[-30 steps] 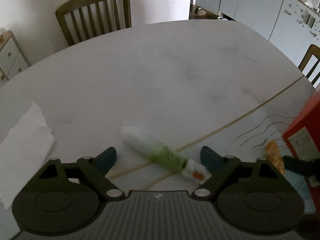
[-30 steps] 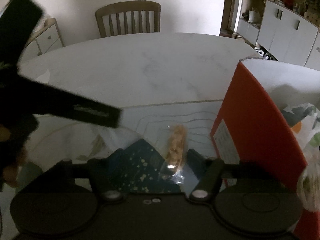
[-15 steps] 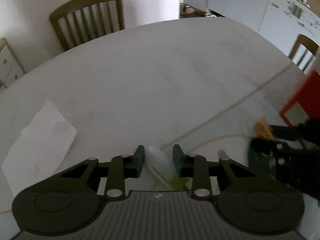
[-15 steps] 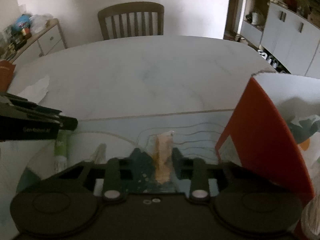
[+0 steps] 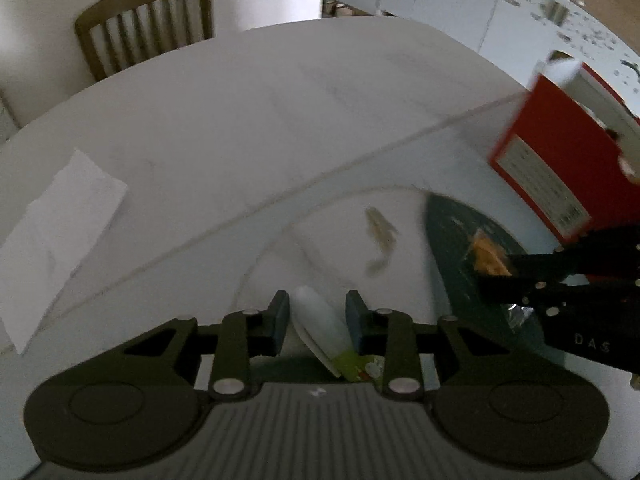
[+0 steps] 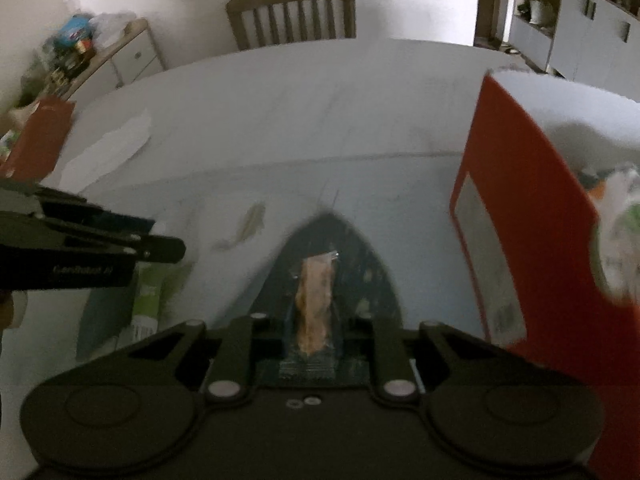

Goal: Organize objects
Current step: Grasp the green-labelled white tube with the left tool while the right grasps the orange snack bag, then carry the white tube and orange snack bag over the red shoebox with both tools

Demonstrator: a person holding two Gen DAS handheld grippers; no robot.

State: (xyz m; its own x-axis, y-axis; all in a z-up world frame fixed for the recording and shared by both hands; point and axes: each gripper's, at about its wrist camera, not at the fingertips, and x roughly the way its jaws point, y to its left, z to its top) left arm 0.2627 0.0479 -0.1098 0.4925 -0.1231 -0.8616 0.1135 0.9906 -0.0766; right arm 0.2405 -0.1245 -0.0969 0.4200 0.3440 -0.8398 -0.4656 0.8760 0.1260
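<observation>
My left gripper [image 5: 316, 314] is shut on a white and green snack packet [image 5: 324, 330] and holds it above the round white table [image 5: 240, 112]. My right gripper [image 6: 314, 320] is shut on a clear packet with an orange-brown snack [image 6: 314, 300]; that snack also shows at the right of the left wrist view [image 5: 488, 256]. A red box [image 6: 532, 248] stands open at the right, with wrapped items inside it. The left gripper appears at the left edge of the right wrist view [image 6: 100, 248].
A white paper napkin [image 5: 60, 232] lies on the table's left. A dark green printed patch [image 6: 332, 248] marks the tablecloth under the right gripper. A wooden chair [image 5: 148, 20] stands behind the table. A second red box [image 6: 40, 136] and a cluttered sideboard [image 6: 100, 56] are at far left.
Both grippers closed on their packets and lifted them off the table. The left gripper swung right, so the red box now shows fuller in its view.
</observation>
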